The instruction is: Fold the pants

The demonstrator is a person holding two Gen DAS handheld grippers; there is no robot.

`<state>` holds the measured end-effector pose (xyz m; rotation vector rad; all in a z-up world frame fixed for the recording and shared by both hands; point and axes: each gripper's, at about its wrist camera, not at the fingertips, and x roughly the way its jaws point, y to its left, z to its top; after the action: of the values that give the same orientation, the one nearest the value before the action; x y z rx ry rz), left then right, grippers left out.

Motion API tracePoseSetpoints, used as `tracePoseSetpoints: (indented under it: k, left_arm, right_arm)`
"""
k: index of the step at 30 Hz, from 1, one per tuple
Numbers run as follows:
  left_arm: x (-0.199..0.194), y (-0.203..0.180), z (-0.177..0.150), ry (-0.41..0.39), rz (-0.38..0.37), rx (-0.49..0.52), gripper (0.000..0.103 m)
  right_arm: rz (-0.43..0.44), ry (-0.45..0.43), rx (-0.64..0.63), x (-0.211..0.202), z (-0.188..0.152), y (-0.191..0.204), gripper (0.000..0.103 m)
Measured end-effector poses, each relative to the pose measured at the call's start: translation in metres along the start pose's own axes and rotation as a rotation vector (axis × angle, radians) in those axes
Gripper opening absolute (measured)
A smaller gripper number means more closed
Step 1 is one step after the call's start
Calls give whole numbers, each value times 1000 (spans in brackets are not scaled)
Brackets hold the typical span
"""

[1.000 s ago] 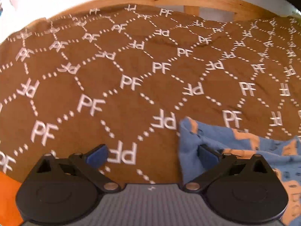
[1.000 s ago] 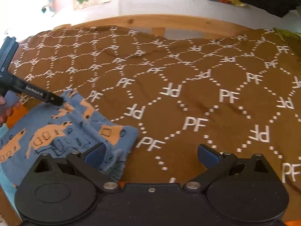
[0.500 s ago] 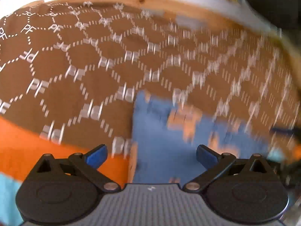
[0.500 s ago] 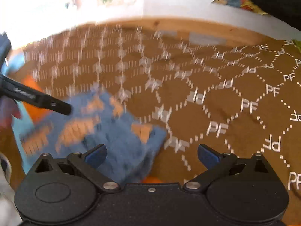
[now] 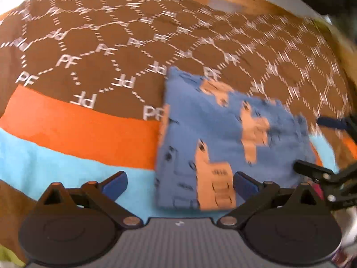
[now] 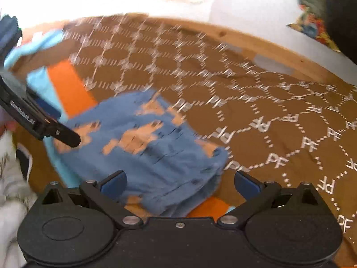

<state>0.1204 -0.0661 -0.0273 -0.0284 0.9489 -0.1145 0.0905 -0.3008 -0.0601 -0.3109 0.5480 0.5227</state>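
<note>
The blue pants [image 5: 223, 138] with orange vehicle prints lie folded into a compact rectangle on the brown blanket. My left gripper [image 5: 179, 182] is open above their near edge, nothing between its fingers. In the right wrist view the same pants [image 6: 151, 147] sit just ahead of my right gripper [image 6: 179, 182], which is open too and holds nothing. The left gripper's black finger [image 6: 64, 135] reaches in from the left over the pants' left side. The right gripper shows at the right edge of the left wrist view [image 5: 321, 174].
A brown blanket [image 5: 133, 33] with white PF hexagon print covers the bed, with an orange band [image 5: 78, 131] and a light blue band [image 5: 55, 169] near me. A wooden bed rail [image 6: 267, 44] runs along the far edge. White cloth [image 6: 11, 189] lies at the lower left.
Both grippers have drawn back and away from the pants, staying open. The views have swung, so the whole folded pants and the orange and blue bands now show.
</note>
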Motion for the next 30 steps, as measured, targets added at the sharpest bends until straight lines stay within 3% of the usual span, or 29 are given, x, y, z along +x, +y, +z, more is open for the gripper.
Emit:
tracePoseSetpoints:
  k: [2, 4, 12, 17, 30]
  left_arm:
    - [4, -4, -6, 28, 43, 18, 103]
    - [2, 3, -9, 27, 21, -40, 103]
    - [-5, 10, -16, 18, 18, -39, 103]
    - [-4, 11, -17, 12, 17, -33, 103]
    - [-1, 8, -22, -19, 26, -32, 103]
  right_arm:
    - [-20, 57, -47, 8, -3, 9, 102]
    - [-18, 63, -38, 6, -4, 10, 102]
    - [-42, -78, 26, -14, 5, 3, 102]
    - [-32, 45, 31, 10, -9, 3, 102]
    - [-11, 15, 89, 5, -4, -6, 102]
